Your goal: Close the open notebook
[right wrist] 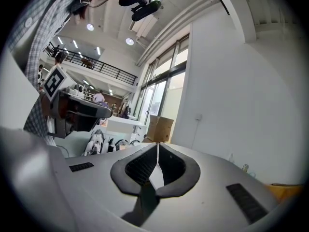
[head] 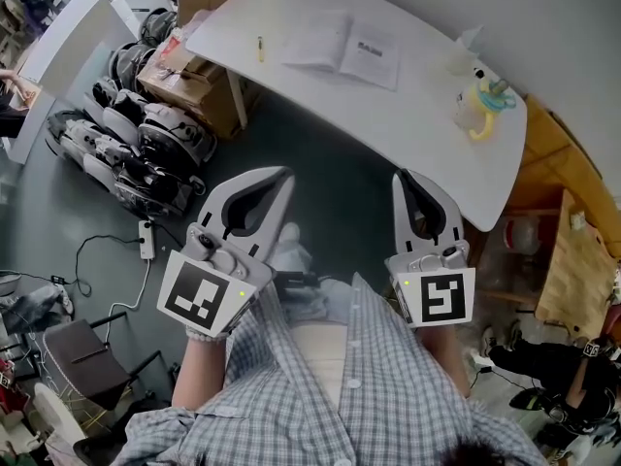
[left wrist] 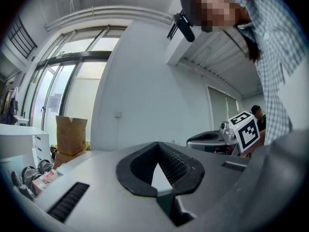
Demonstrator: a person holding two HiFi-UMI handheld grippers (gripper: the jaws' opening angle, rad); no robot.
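Observation:
The open notebook (head: 344,51) lies flat on the white table (head: 408,134) near its far side, pages up. My left gripper (head: 284,175) and right gripper (head: 401,176) hover side by side over the dark floor, short of the table's near edge and well apart from the notebook. Both point level toward the table. In the left gripper view the left gripper (left wrist: 158,145) has its jaws closed tip to tip with nothing between them. The right gripper (right wrist: 158,144) looks the same in the right gripper view. Neither gripper view shows the notebook.
A pencil (head: 260,49) lies left of the notebook. A clear bottle and a yellow toy (head: 482,107) stand at the table's right end. Cardboard boxes (head: 189,78) and stacked machine parts (head: 136,149) sit at the left, a power strip (head: 147,241) on the floor, wooden furniture (head: 572,270) at the right.

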